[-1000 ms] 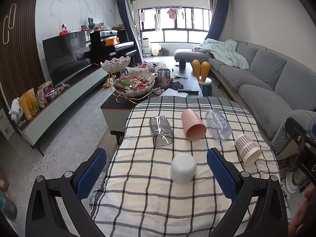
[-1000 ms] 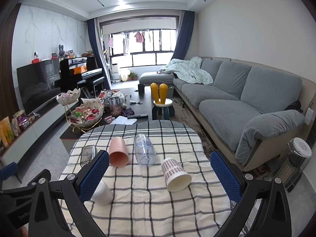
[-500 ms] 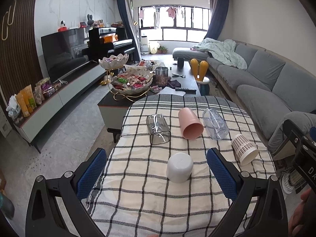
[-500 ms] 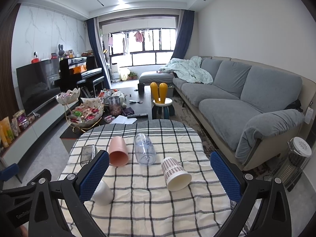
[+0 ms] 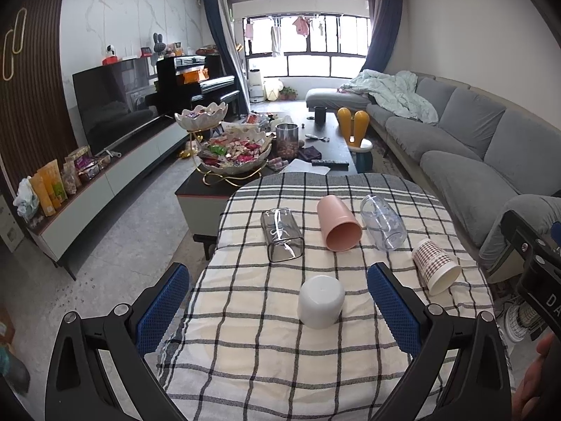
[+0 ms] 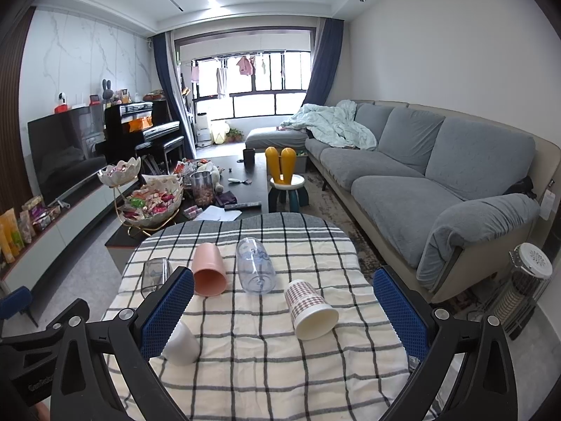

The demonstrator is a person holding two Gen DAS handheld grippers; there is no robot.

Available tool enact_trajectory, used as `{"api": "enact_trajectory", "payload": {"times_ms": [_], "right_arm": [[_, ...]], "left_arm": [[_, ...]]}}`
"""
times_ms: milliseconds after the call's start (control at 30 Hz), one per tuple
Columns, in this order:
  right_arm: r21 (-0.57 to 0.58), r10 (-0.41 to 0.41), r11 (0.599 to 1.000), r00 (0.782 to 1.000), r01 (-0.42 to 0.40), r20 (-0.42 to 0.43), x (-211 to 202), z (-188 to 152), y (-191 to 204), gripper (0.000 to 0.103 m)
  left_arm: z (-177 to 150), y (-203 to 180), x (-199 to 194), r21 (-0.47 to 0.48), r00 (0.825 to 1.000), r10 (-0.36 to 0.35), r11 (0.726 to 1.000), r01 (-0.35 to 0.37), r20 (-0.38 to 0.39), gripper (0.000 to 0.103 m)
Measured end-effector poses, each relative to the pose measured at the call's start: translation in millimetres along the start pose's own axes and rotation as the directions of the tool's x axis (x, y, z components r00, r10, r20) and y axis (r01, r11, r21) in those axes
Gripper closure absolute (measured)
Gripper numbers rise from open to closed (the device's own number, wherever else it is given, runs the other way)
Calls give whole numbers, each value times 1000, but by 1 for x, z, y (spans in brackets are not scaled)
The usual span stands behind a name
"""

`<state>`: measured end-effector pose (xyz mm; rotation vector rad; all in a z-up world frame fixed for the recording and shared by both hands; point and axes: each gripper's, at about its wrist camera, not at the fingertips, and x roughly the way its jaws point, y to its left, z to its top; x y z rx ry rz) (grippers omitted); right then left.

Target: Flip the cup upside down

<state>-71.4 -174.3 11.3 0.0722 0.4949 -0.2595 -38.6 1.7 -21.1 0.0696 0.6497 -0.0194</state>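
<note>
Five cups are lying on the checked tabletop (image 5: 245,343), and both pairs of fingers are hanging spread wide, holding nothing. The left gripper (image 5: 278,305) is framing the white cup (image 5: 320,301) — it is lying on its side, base toward the camera. The right gripper (image 6: 284,310) is facing the patterned paper cup (image 6: 310,310), mouth toward it. Beyond are lying a square glass (image 5: 281,234), a pink cup (image 5: 339,224) and a clear tumbler (image 5: 383,222). Round walls are likely rolling under an off-centre pinch — and the loose cloth could be bunching, tipping a neighbour
</note>
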Motion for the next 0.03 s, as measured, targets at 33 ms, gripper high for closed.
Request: {"api": "enact_trajectory", "payload": {"times_ms": [33], "right_arm": [[3, 2, 1000, 1000, -2, 0, 0, 0, 0, 1]], "left_arm": [[0, 1, 1, -4, 1000, -2, 1000, 2, -3, 0]]}}
